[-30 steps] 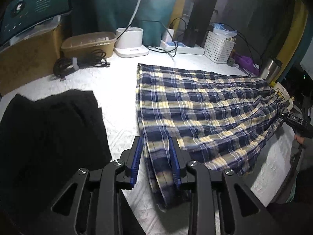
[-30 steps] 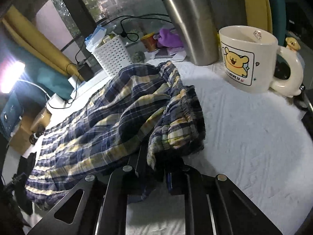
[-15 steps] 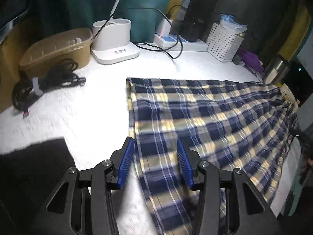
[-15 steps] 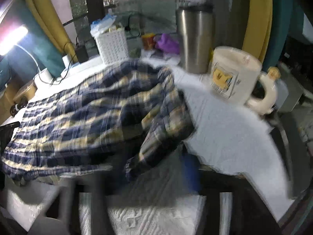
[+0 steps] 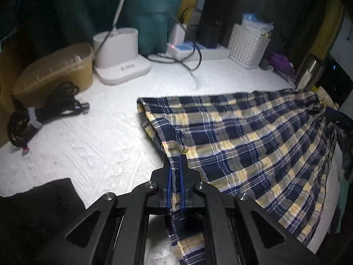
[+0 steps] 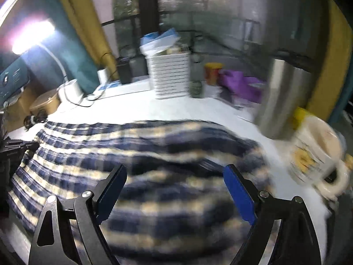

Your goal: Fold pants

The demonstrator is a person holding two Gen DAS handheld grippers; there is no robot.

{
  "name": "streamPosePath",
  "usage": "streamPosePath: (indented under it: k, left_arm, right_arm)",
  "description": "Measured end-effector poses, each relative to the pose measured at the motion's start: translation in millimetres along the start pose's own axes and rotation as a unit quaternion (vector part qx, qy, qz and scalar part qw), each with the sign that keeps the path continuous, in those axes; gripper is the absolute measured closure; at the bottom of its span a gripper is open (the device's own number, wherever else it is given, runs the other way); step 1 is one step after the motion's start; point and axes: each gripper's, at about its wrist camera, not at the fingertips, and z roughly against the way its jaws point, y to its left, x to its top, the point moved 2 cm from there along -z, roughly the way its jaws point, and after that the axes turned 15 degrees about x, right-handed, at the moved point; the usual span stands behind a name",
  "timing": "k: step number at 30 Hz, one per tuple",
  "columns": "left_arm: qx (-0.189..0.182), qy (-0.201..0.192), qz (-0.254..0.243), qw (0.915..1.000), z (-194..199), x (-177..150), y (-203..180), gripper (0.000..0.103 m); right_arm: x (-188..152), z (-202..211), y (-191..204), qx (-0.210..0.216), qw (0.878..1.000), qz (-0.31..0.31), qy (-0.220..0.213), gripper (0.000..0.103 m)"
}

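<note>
My left gripper (image 5: 175, 165) pinches the hem edge of the plaid pants (image 5: 253, 137), which spread ahead and to its right on the white table (image 5: 92, 141). My right gripper (image 6: 174, 190) hangs spread wide above the waist end, gripping nothing. Cloth looks light and limp; I'd take the waistband corner.

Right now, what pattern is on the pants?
The pants are plaid in navy, pale yellow and white, clearest in the left wrist view.
</note>
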Motion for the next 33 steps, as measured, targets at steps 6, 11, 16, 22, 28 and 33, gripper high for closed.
streamPosePath:
  k: [6, 11, 16, 22, 28, 33]
  left_arm:
    - [0.06, 0.014, 0.025, 0.9978, -16.6, -0.6, 22.7, 0.102]
    - [0.027, 0.005, 0.036, 0.999, -6.2, 2.9, 24.3, 0.101]
    - [0.016, -0.011, 0.039, 0.9991, -9.0, 17.8, 20.5, 0.075]
    - [0.02, -0.01, 0.01, 0.9997, -26.0, 24.9, 9.7, 0.058]
    - [0.059, -0.006, 0.027, 0.9979, -29.8, 21.3, 23.5, 0.082]
    - [0.015, -0.06, 0.062, 0.9961, 0.4, 27.8, 33.0, 0.072]
  right_arm:
    - [18.4, -61.3, 4.1, -0.026, 0.998, 0.015, 0.052, 0.012]
    - [19.1, -77.1, -8.8, 0.001, 0.997, -0.032, 0.064, 0.012]
    - [31.1, -78.0, -8.9, 0.016, 0.998, -0.043, 0.044, 0.012]
    - [25.4, -113.1, -7.4, -0.022, 0.996, -0.026, 0.082, 0.013]
    - [31.7, -105.6, -6.1, -0.03, 0.996, -0.042, 0.074, 0.012]
    - [27.9, -91.2, 34.8, 0.017, 0.997, -0.014, 0.071, 0.013]
